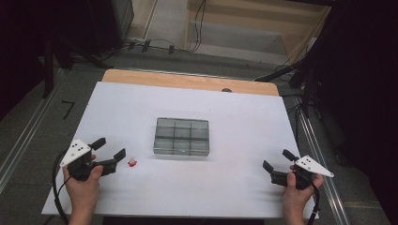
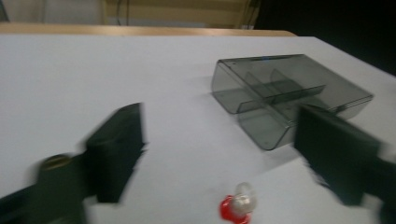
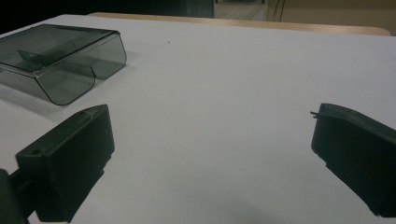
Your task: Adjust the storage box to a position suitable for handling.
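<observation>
So there's a tiny red-and-clear bead thing [image 1: 132,163] sitting on the white surface [image 1: 234,187], lower left of centre in the high view, just off the tip of the left claw [image 1: 110,150]. In the left gripper view it's at the bottom middle [image 2: 239,208], lying between the two jaws but nearer the camera end, not touching either one as far as I can tell (that view is pretty blurry). The left claw [image 2: 219,154] is spread wide, holding nothing.

The right claw [image 1: 279,161] is down at the lower right of the high view, well apart from the bead, jaws also wide apart [image 3: 210,158] and gripping nothing, just bare white sheet between them.

Middle of the surface: a smoky clear plastic organizer box [image 1: 181,136] with divided compartments, near the bead but not touching it.

The far edge of the surface shows a wood strip [image 1: 187,82]. Beyond that, floor with cables [image 1: 155,46], and dark gear at both sides.
</observation>
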Demonstrator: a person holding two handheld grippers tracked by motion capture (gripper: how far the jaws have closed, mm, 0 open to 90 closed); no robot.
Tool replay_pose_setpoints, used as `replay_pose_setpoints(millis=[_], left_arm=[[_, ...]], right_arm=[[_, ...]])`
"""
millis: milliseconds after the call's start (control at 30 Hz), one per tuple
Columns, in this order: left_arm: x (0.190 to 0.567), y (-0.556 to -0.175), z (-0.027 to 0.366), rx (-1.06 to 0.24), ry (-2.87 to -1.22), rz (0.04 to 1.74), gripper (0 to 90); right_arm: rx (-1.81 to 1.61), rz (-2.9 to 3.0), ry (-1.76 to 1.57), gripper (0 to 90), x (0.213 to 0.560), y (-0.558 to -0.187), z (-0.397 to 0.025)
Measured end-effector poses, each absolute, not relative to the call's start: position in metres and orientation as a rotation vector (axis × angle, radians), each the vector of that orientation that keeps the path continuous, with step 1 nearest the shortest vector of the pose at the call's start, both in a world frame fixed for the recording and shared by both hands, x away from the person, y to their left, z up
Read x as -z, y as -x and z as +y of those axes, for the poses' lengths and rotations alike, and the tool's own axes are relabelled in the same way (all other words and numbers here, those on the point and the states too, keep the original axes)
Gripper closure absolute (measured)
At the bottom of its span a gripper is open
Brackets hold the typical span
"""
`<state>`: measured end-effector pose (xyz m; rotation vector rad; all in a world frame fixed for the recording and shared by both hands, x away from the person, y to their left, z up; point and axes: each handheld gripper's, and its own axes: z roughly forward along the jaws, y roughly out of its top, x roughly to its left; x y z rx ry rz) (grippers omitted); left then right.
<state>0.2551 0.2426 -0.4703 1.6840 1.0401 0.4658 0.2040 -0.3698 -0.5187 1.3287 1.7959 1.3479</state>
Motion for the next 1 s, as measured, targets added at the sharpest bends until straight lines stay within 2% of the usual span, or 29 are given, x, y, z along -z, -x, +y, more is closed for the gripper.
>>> replay_pose_setpoints(millis=[33, 67, 100, 167, 300, 367, 633, 833, 867, 1000], left_arm=[[0.467, -0.257, 0.240, -0.434, -1.681, 1.051, 22.2], [0.463, -0.260, 0.236, -0.380, -1.678, 1.039, 38.0], [0.461, -0.262, 0.234, -0.376, -1.683, 1.051, 48.0], [0.459, -0.264, 0.232, -0.367, -1.693, 1.062, 61.5], [0.454, -0.272, 0.226, -0.385, -1.727, 1.094, 81.4], [0.451, -0.279, 0.221, -0.375, -1.757, 1.099, 88.0], [0.444, -0.300, 0.206, -0.314, -1.817, 1.107, 88.9], [0.452, -0.316, 0.190, -0.252, -1.854, 1.112, 89.0], [0.456, -0.322, 0.185, -0.207, -1.859, 1.113, 89.0], [0.458, -0.326, 0.176, -0.192, -1.899, 1.102, 89.0]], right_arm=[[-1.348, 1.796, -1.329, 0.0, 0.519, -0.204, -0.370], [-1.344, 1.805, -1.321, 0.0, 0.519, -0.205, -0.369], [-1.340, 1.810, -1.324, 0.0, 0.519, -0.205, -0.369], [-1.336, 1.812, -1.324, 0.0, 0.519, -0.205, -0.368], [-1.324, 1.825, -1.314, 0.0, 0.519, -0.205, -0.366], [-1.316, 1.830, -1.314, 0.0, 0.519, -0.205, -0.365], [-1.301, 1.842, -1.306, 0.0, 0.520, -0.206, -0.364], [-1.305, 1.844, -1.312, 0.0, 0.520, -0.206, -0.364], [-1.305, 1.846, -1.311, 0.0, 0.520, -0.207, -0.364], [-1.295, 1.858, -1.298, 0.0, 0.520, -0.208, -0.363]])
